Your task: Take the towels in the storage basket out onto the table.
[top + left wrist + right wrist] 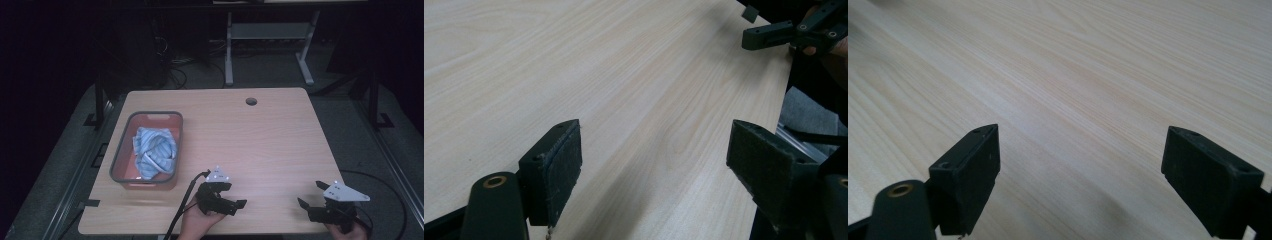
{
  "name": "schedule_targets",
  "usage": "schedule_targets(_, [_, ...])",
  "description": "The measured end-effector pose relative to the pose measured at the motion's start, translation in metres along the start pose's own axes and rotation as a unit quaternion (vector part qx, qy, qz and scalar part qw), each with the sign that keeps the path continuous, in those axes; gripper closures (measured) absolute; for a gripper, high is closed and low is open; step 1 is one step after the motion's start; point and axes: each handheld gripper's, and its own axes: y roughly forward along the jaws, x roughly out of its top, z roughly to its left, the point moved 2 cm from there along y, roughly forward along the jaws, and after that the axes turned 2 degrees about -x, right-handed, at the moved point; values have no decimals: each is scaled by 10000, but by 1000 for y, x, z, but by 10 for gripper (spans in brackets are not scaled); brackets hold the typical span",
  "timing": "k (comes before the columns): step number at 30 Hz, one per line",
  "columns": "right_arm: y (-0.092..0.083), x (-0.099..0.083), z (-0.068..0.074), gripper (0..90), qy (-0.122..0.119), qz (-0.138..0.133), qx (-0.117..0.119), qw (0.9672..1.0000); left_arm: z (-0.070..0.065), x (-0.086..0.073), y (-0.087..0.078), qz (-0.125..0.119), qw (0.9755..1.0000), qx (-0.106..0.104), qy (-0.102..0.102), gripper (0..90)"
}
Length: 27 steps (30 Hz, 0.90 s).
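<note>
Left gripper [235, 199] low over the near edge of the surface [260, 145], jaws spread wide, nothing between them. In the left gripper view [654, 170] the black pads show a rough, felt-like face on blocky, squared fingers, with pale wood grain running between them. Right gripper [311, 196] near the front right corner, jaws also spread apart and empty; its own view [1080, 175] shows the same square black blocks over bare light wood. Each carries a grey three-cornered plate on top, and a black cable trails off the front edge. The two grippers sit well apart, with open wood between them.

Outward now: the surface is a smooth, light wood-grain top with rounded corners and a round hole [251, 101] near the far edge. Centre and right lie open. On the left side sits the bin [122, 150], a rectangular plastic tub with a grey rim and reddish walls, close to the left edge. Inside it lies the cloth [152, 152], crumpled, soft, light blue with pale stripes, well apart from both grippers.
</note>
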Motion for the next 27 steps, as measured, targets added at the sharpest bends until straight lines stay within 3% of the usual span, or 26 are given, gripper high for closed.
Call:
schedule_targets(11, [-2,1,0,152,7,-58,18,10000,1,1,1,62,10000,9,53,212])
schedule_targets(18, [-1,3,4,152,-41,-33,11,10000,-1,13,-3,-9,10000,21,91,211])
schedule_targets(27, [0,3,6,152,-85,-10,-4,10000,2,42,-11,-116,9998,38,141,210])
